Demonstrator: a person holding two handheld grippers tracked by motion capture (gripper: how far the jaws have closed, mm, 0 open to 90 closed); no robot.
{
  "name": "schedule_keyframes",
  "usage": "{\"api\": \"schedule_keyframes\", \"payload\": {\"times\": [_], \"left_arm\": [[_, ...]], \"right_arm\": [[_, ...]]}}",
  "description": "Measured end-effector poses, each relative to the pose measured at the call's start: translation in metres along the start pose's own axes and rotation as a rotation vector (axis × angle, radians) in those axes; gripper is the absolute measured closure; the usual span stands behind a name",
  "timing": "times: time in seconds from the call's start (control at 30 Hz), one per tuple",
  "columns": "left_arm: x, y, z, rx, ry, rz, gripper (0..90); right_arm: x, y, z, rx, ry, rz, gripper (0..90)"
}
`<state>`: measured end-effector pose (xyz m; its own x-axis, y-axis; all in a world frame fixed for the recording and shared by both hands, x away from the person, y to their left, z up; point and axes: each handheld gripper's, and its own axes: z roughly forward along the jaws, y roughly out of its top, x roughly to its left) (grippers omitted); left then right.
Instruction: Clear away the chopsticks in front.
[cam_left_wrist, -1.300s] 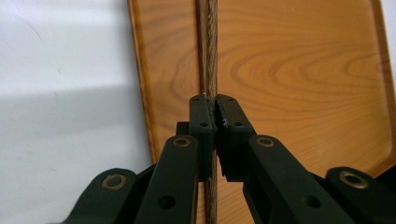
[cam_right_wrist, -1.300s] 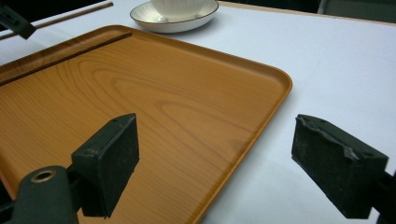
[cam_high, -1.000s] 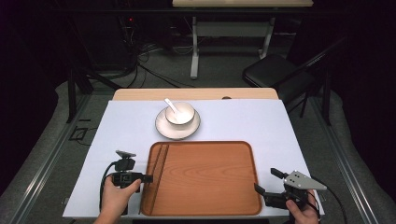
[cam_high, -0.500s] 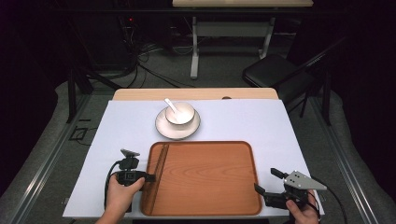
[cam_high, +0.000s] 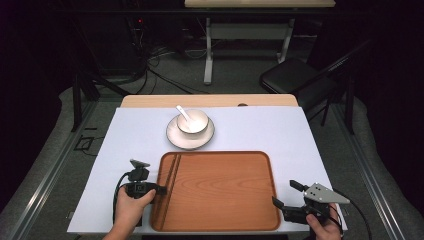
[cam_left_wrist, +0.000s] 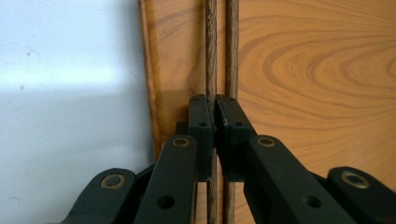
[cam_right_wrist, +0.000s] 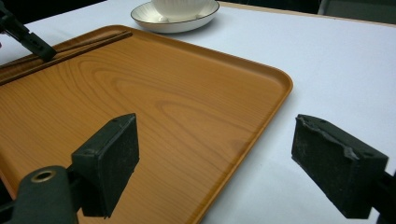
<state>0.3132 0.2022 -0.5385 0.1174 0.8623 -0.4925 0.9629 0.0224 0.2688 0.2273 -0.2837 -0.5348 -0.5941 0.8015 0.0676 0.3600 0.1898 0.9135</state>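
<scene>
Lying lengthwise along the tray's (cam_high: 220, 200) left edge, the chopsticks (cam_left_wrist: 219, 56) sat under the clenched left gripper (cam_left_wrist: 215, 112), far from the released right gripper (cam_right_wrist: 219, 163).

light: bright on table (cam_high: 125, 140), room dark | focus: sharp | glare: soft sheen on tray (cam_right_wrist: 154, 107)

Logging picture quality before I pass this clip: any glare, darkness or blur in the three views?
High view: sharp on the lit table, the room behind falls to black. Left gripper view: a bright washed-out patch on the white cover, chopsticks crisp. Right gripper view: the near tool pads slightly soft, tray grain clear.
</scene>
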Motion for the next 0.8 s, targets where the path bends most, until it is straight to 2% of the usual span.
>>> {"api": "schedule_keyframes", "payload": {"times": [0.53, 0.67, 0.7, 0.8], "left_arm": [[-0.002, 0.0, -0.002, -0.01, 0.002, 0.008, 83.4], [-0.004, 0.0, -0.008, -0.031, 0.011, 0.032, 80.6], [-0.004, 0.0, -0.01, -0.036, 0.01, 0.04, 75.6], [-0.004, -0.001, -0.016, -0.072, 0.023, 0.061, 71.7]], "right_arm": [[0.0, 0.0, 0.0, 0.001, 0.001, 0.001, 14.9], [0.0, 0.0, 0.0, 0.001, 0.0, 0.001, 14.8], [0.0, 0.0, 0.0, 0.001, 0.001, 0.002, 14.9], [0.0, 0.0, 0.0, 0.002, 0.0, 0.004, 14.9]]}}
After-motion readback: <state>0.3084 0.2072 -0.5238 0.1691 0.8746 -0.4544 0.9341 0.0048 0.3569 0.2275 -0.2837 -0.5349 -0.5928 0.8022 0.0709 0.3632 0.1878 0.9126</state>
